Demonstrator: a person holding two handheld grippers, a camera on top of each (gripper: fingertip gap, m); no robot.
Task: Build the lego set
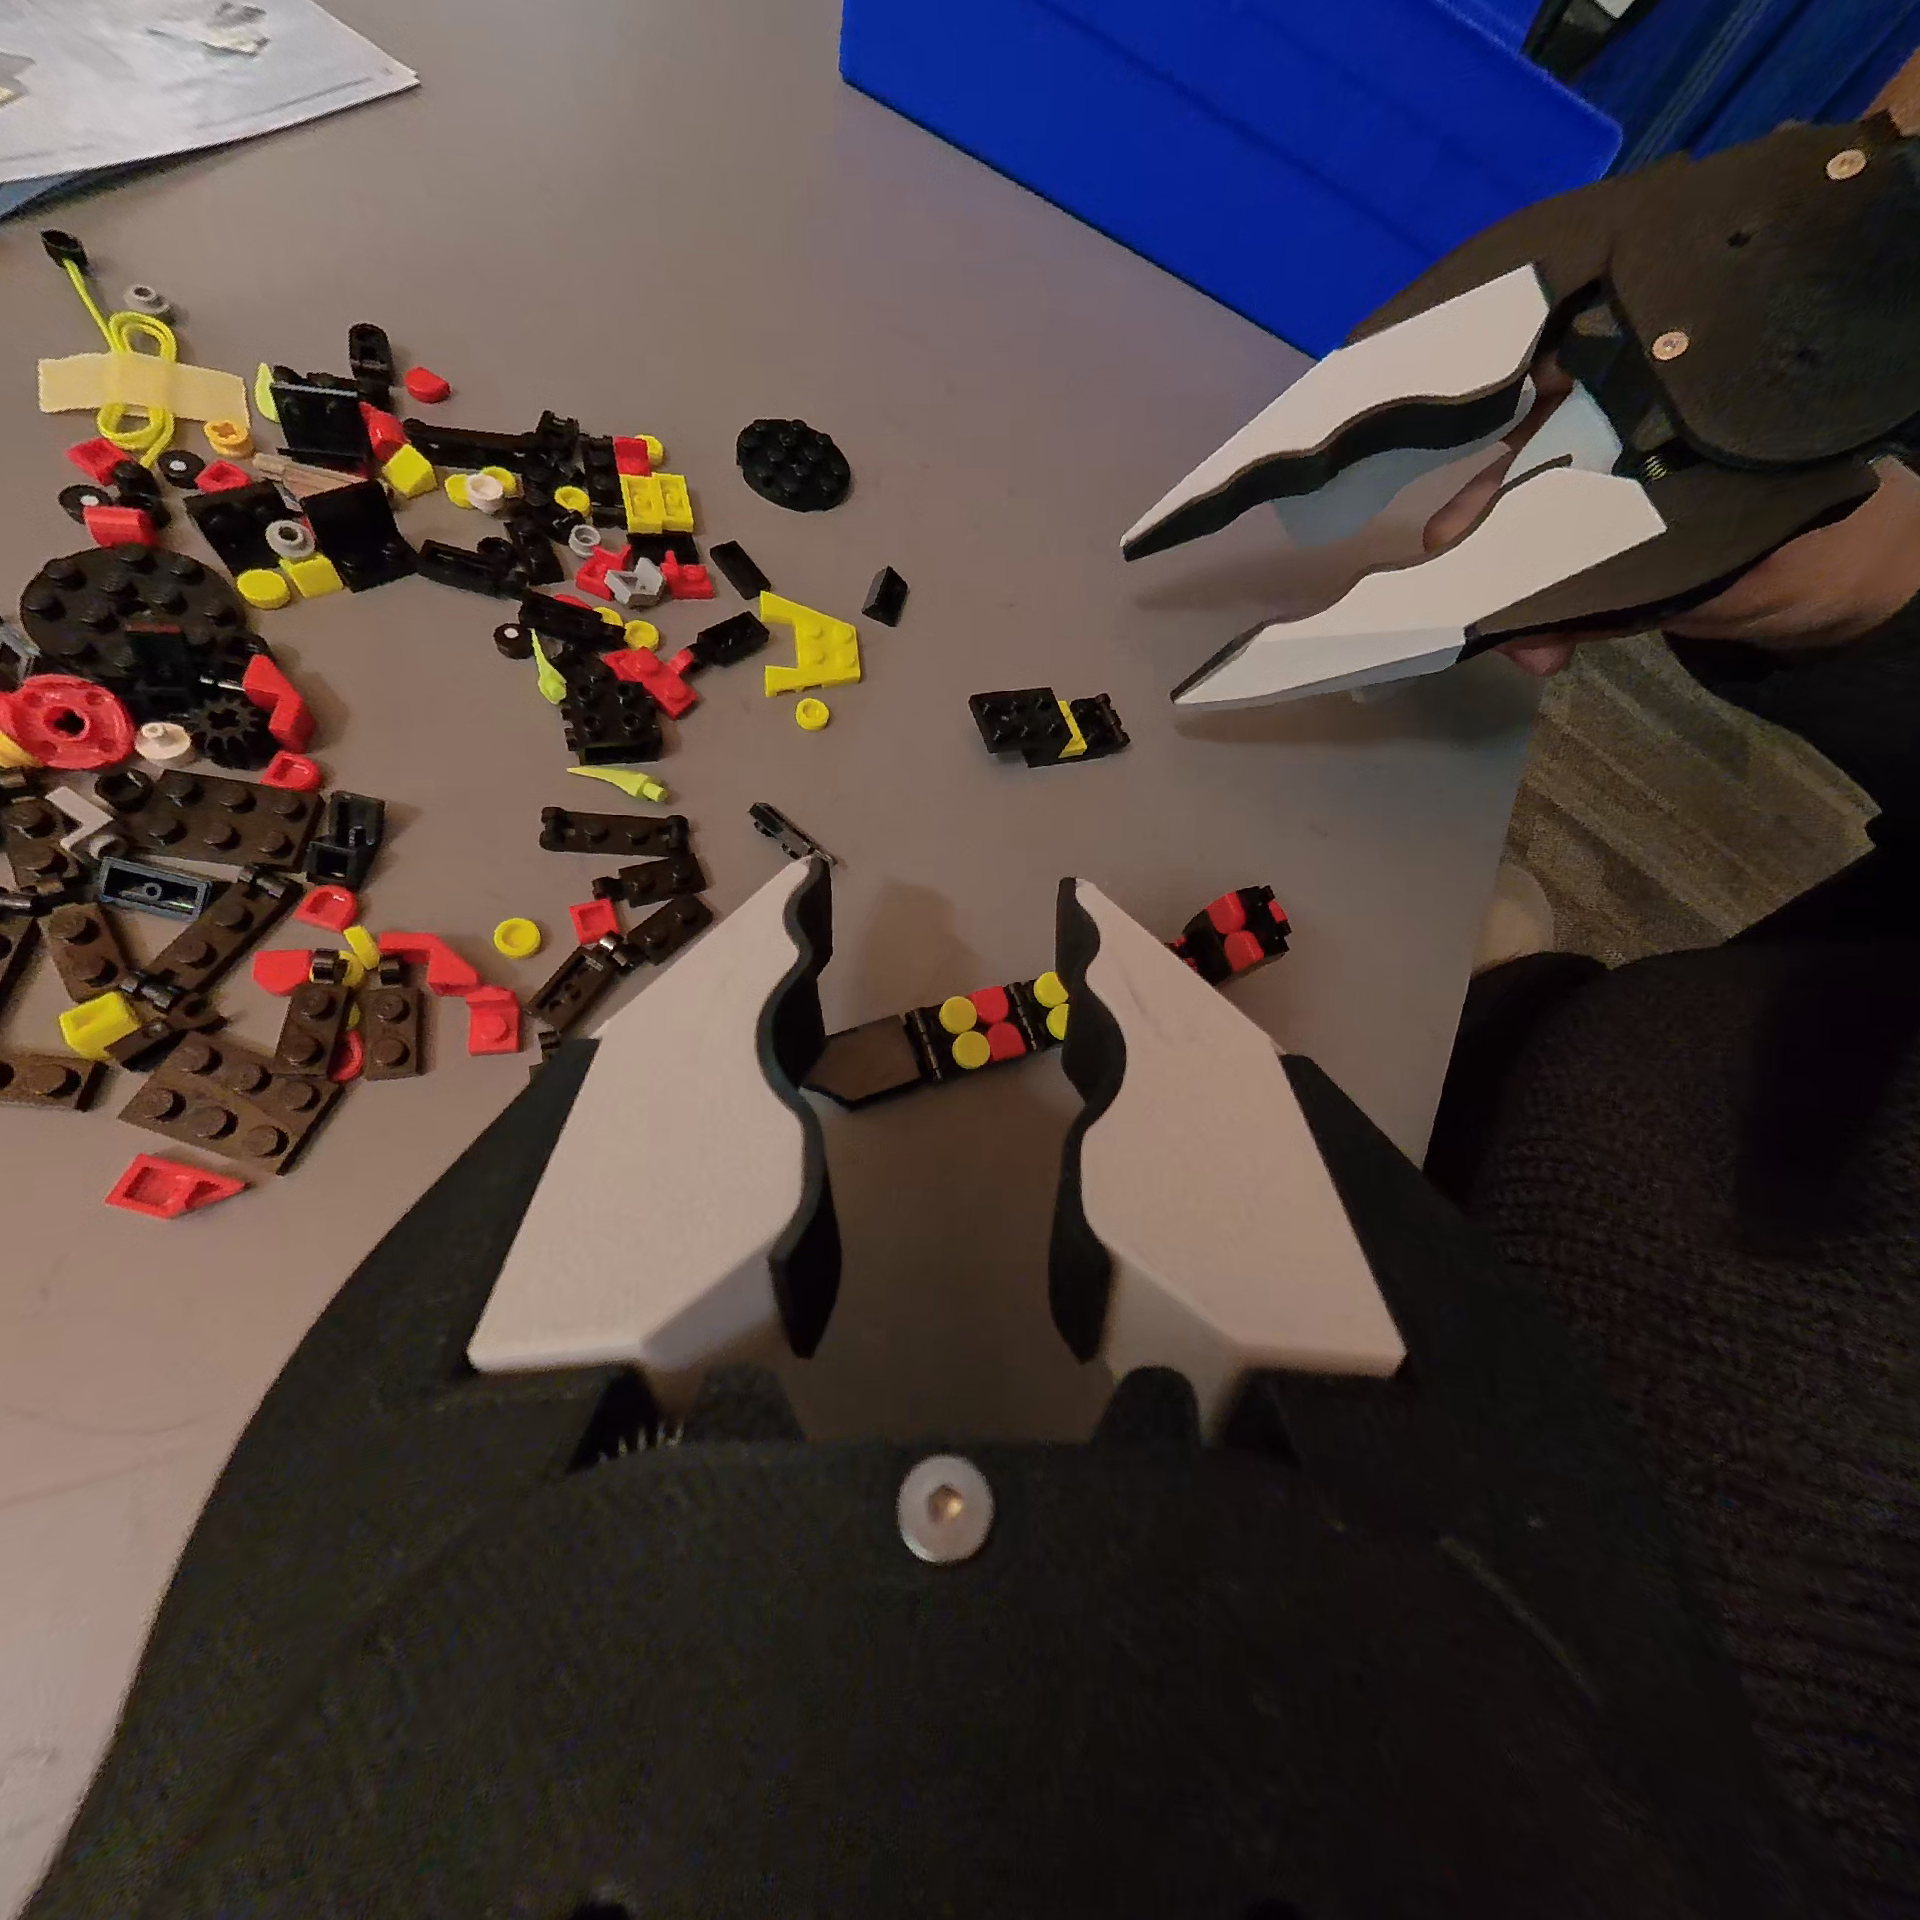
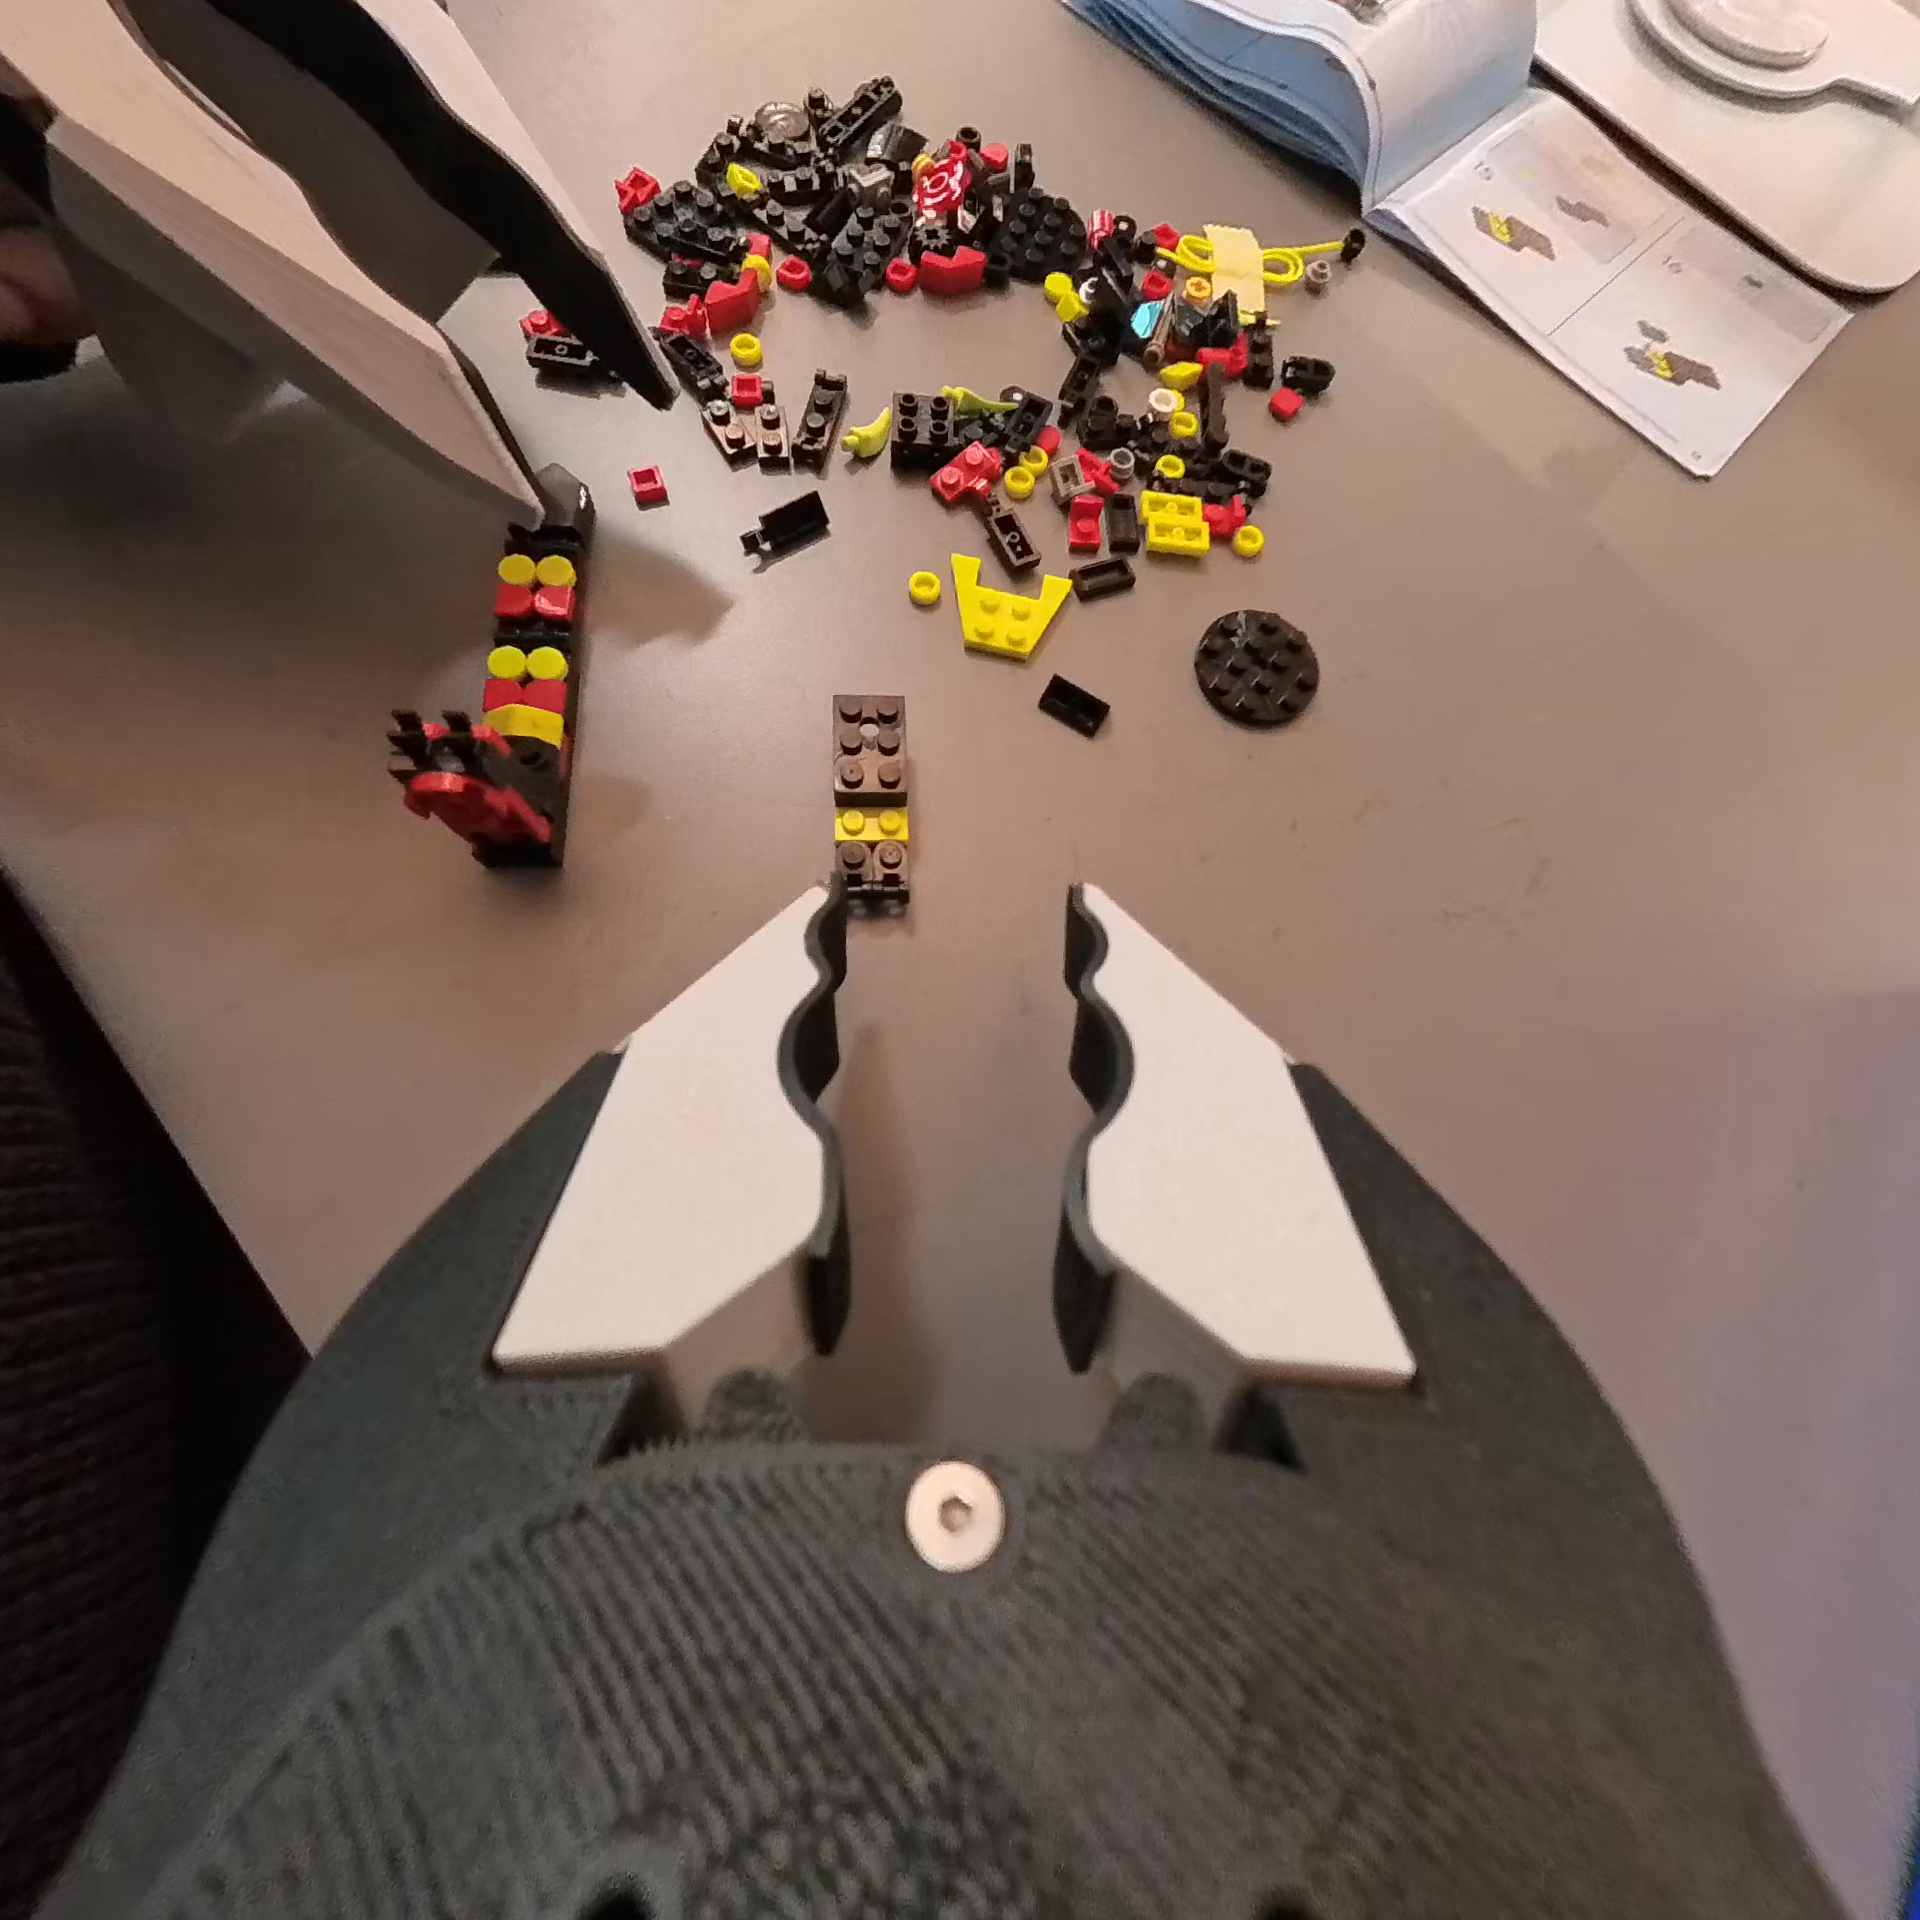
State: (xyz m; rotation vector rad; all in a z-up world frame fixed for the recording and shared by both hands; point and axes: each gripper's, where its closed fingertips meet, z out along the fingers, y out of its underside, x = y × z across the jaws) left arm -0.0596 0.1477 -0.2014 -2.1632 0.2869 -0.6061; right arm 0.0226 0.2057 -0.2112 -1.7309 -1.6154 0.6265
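A long black assembly with red and yellow studs [image 1: 987, 1029] lies on the grey table [image 1: 935, 312] between the fingers of my left gripper [image 1: 945, 883]. The jaws are apart around it and not closed on it. The assembly also shows at the left of the right wrist view [image 2: 530, 665], with the left gripper [image 2: 603, 447] over its far end. A small black and yellow assembly [image 2: 871, 800] lies just ahead of my right gripper [image 2: 953, 894], close to its left fingertip. The right gripper is open and empty. It also shows in the left wrist view [image 1: 1153, 623], beside that small assembly [image 1: 1049, 724].
A pile of loose black, red and yellow pieces [image 2: 987, 312] spreads across the table, with a yellow wedge plate [image 2: 1006, 608] and a round black plate [image 2: 1255, 667] nearer. An open instruction booklet [image 2: 1558, 239] lies far right. A blue bin [image 1: 1195, 135] stands behind. The table edge [image 1: 1496, 831] borders dark clothing. The right tips stand about 9 centimeters off the round black plate [image 2: 1255, 667]. The left camera catches it too, in the left wrist view [image 1: 815, 456].
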